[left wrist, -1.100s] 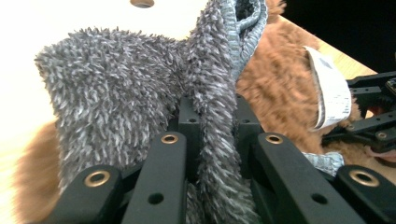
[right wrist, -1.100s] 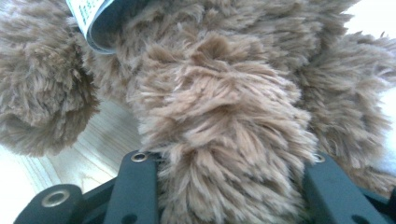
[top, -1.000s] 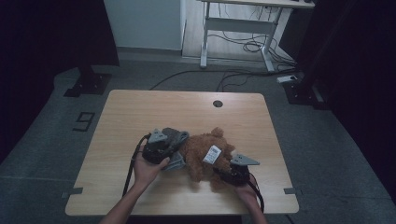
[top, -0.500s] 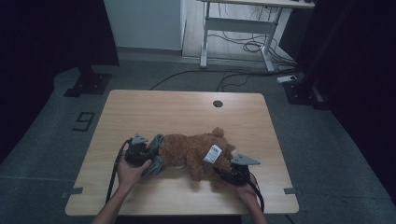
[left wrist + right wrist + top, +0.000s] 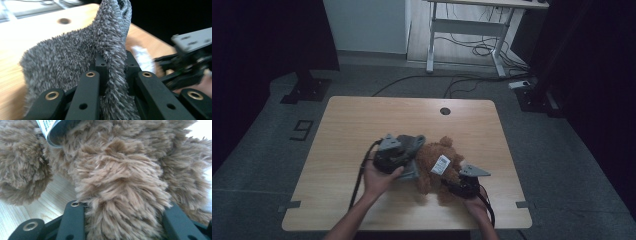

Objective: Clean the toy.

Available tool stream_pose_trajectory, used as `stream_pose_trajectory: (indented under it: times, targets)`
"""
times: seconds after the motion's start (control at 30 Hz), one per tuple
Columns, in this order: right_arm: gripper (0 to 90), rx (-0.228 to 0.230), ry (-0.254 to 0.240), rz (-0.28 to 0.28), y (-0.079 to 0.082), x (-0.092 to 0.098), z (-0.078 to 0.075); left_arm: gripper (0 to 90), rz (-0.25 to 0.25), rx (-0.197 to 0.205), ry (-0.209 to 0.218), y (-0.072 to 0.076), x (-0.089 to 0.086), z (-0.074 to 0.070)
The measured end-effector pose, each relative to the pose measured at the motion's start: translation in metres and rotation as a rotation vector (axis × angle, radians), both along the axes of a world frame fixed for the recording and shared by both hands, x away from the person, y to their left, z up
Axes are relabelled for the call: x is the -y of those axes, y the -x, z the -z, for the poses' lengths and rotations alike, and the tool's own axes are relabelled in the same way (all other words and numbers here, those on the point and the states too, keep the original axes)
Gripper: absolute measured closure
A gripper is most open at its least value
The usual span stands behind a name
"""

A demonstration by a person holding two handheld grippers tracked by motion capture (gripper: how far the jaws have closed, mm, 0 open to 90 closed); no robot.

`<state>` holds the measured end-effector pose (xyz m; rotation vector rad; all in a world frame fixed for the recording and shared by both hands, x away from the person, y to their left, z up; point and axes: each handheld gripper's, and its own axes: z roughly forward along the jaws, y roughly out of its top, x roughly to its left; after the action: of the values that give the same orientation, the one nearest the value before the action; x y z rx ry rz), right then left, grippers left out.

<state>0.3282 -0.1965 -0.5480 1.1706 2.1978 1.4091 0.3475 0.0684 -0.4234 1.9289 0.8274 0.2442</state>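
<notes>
Your left gripper (image 5: 112, 82) clamped on grey fuzzy cloth (image 5: 75, 62); right gripper (image 5: 122, 220) pinching brown teddy bear (image 5: 439, 162) limb. Bear lies table's near-centre, at 3 o'clock from cloth; left hand nearer.

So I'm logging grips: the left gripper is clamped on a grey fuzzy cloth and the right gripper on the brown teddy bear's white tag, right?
Not the tag. The right gripper is clamped on a furry limb of the brown teddy bear, as the right gripper view shows; the white tag lies free. The left gripper does grip the grey fuzzy cloth.
</notes>
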Motion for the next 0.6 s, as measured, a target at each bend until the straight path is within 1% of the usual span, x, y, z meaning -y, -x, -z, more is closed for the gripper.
stream_pose_trajectory:
  times: [0.07,0.13,0.17,0.2,0.23,0.27,0.3,0.37,0.43,0.53,0.6]
  targets:
    - [58.9,0.0,0.0,-0.003,0.0,0.0,0.0,78.2,0.046,-0.024,-0.006,-0.005,0.028,0.004]
    - [58.8,-0.002,-0.001,-0.005,-0.001,0.0,0.0,78.2,0.083,-0.042,-0.032,-0.009,0.054,0.01]
    - [58.9,-0.002,0.001,-0.006,-0.001,0.001,0.0,78.3,0.088,-0.045,-0.054,-0.011,0.065,0.015]
    - [58.9,-0.001,0.003,-0.006,-0.001,0.001,0.0,78.3,0.083,-0.048,-0.082,-0.013,0.073,0.02]
    - [59.0,-0.002,0.004,-0.004,0.0,0.001,0.0,78.3,0.08,-0.049,-0.115,-0.015,0.078,0.025]
    - [59.2,0.0,0.007,-0.003,0.0,0.001,0.0,78.3,0.077,-0.053,-0.123,-0.016,0.08,0.03]
    - [59.3,-0.004,0.013,0.001,-0.001,0.001,0.0,78.4,0.075,-0.061,-0.11,-0.017,0.077,0.033]
    - [59.5,-0.008,0.009,-0.005,-0.001,0.002,0.0,78.5,0.069,-0.065,-0.101,-0.017,0.07,0.031]
    - [59.7,-0.007,0.015,-0.008,-0.001,0.001,0.0,78.7,0.051,-0.051,-0.118,-0.015,0.06,0.028]
    - [59.8,-0.015,0.012,-0.006,-0.001,0.001,-0.001,78.7,0.002,-0.025,-0.128,-0.013,0.035,0.024]
    - [59.8,-0.017,0.011,-0.007,-0.001,0.001,-0.001,78.7,-0.045,-0.008,-0.145,-0.013,0.016,0.022]
